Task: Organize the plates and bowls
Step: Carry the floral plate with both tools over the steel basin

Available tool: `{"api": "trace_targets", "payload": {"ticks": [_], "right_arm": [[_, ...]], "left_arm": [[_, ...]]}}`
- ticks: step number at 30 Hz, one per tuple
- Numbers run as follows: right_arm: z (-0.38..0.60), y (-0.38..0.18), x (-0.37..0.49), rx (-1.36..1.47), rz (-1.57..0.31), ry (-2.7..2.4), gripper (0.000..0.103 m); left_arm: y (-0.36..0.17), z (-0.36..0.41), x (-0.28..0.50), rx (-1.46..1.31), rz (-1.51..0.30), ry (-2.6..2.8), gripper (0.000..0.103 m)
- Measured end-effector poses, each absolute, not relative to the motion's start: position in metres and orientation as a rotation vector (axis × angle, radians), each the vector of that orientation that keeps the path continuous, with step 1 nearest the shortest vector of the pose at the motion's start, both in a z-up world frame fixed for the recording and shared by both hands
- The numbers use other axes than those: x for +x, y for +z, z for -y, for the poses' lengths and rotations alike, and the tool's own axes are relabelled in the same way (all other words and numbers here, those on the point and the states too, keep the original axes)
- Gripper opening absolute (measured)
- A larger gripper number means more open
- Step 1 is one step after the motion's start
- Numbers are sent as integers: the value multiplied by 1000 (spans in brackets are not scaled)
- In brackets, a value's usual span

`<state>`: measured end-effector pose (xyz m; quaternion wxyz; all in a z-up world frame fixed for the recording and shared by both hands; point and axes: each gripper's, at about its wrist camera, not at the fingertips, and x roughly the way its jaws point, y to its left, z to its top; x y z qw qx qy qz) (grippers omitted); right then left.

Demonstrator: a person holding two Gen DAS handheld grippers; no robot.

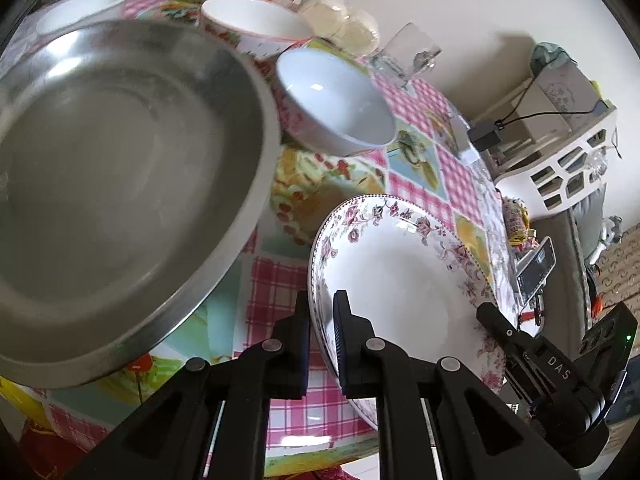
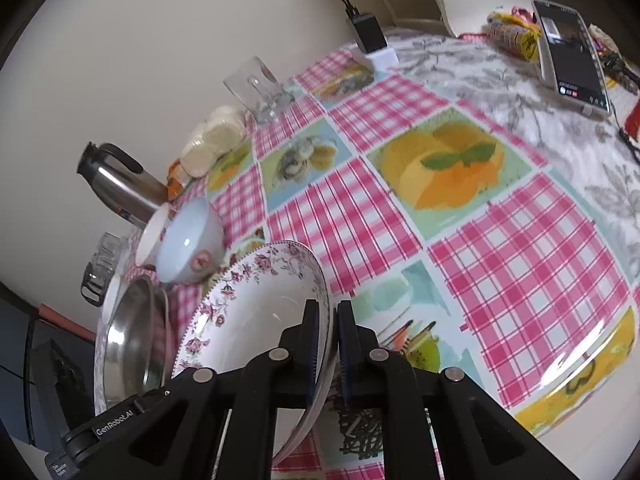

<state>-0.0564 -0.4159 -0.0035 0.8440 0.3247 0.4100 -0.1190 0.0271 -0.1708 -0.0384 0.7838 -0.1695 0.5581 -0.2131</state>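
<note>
Gripping opposite sides of the floral plate (image 1: 404,280), both claws are clenched on its rim: the left claw (image 1: 322,332) pinches one edge, and the right claw (image 2: 329,344) pinches the other. The plate sits tilted over the checked cloth of the counter (image 2: 500,272), near its front edge. Just beside it is a steel basin (image 1: 120,168). Behind, toward the wall edge, a white bowl (image 1: 340,100) leans on a red-patterned bowl (image 1: 256,24). A metal kettle (image 2: 116,184) and a clear glass (image 2: 258,88) stand along the wall, and a phone (image 2: 572,52) lies at the far corner.
</note>
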Motion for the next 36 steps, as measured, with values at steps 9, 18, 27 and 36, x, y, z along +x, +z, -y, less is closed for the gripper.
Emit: {"api": "trace_targets", "payload": {"ticks": [9, 18, 27, 36], "right_arm": [[411, 33, -67, 647, -769, -255, 10], [395, 55, -64, 602, -720, -253, 10], [366, 57, -45, 565, -727, -220, 10], [323, 62, -19, 544, -731, -165, 10]], "left_arm": [[-3, 168, 23, -342, -1097, -523, 11], [19, 153, 29, -347, -1031, -543, 11], [25, 120, 43, -390, -1005, -512, 11], [29, 69, 61, -455, -982, -452, 11]]}}
